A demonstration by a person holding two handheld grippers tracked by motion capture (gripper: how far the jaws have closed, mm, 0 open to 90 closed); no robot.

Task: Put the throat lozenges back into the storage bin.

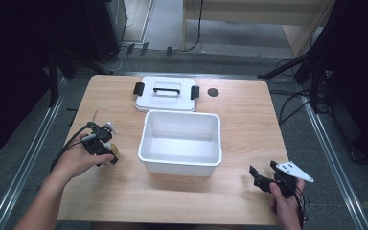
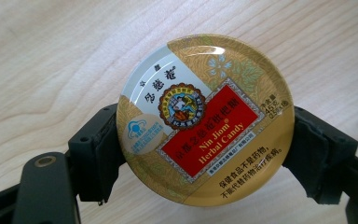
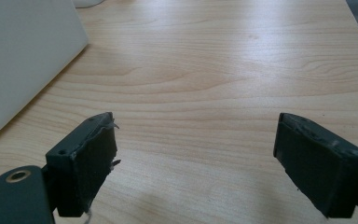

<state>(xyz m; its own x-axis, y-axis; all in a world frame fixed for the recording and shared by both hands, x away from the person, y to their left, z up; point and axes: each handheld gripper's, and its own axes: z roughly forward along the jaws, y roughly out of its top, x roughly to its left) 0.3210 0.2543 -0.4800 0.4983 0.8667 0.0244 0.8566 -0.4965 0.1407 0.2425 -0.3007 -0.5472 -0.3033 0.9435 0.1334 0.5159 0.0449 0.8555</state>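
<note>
On the counter (image 1: 124, 196), we are finding an open white bin (image 1: 180, 142) at the centre, its lid (image 1: 166, 93) lying just behind it. Left of the bin, the left tongs (image 1: 106, 154) are gripping a round candy tin (image 2: 205, 119) by its rim, pads pressing on opposite edges. We are judging the hold risky: the smooth curved metal could be slipping or pivoting between the pads if the hand tilts. The left hand (image 1: 79, 160) is angling inward, low over the wood. The right tongs (image 3: 196, 158) are resting spread open, holding nothing, near the front right edge.
</note>
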